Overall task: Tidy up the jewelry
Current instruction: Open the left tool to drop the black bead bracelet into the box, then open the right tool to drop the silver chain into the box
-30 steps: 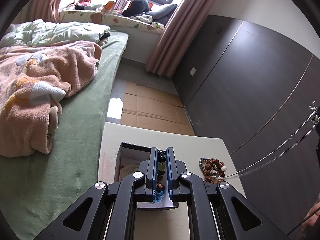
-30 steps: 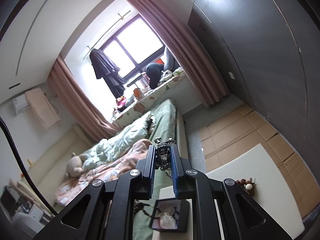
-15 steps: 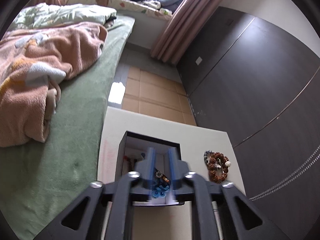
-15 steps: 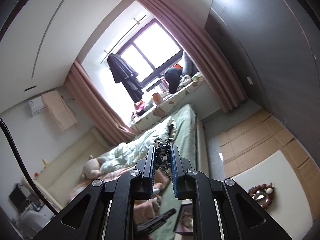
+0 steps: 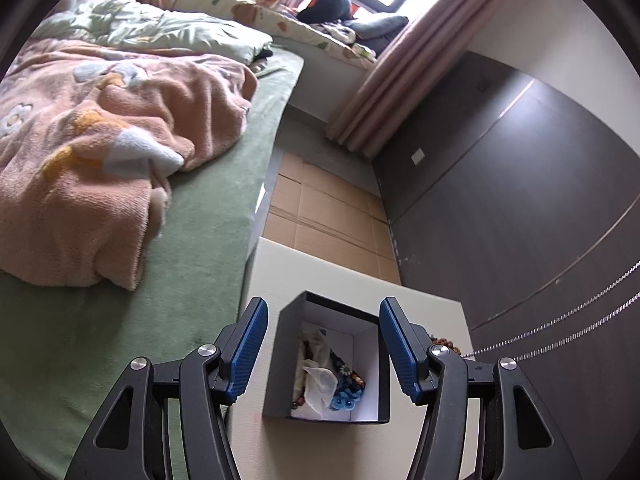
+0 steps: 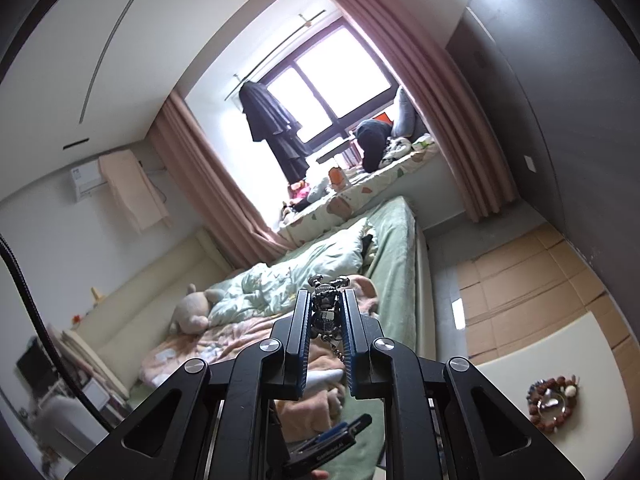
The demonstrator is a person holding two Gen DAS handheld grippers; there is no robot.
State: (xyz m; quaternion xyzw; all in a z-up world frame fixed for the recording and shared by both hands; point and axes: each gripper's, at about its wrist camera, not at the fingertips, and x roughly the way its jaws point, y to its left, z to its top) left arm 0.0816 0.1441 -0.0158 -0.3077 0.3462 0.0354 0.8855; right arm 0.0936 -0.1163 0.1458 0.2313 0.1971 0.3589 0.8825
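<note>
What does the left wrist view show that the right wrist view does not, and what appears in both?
Only the left wrist view shows the open left gripper above the black box, with beads and tissue inside. Only the right wrist view shows the right gripper shut on a metal charm with a chain, plus the plush toy and the hanging dark coat. Both share the white table, the bed, the pink curtain and the cardboard floor.
</note>
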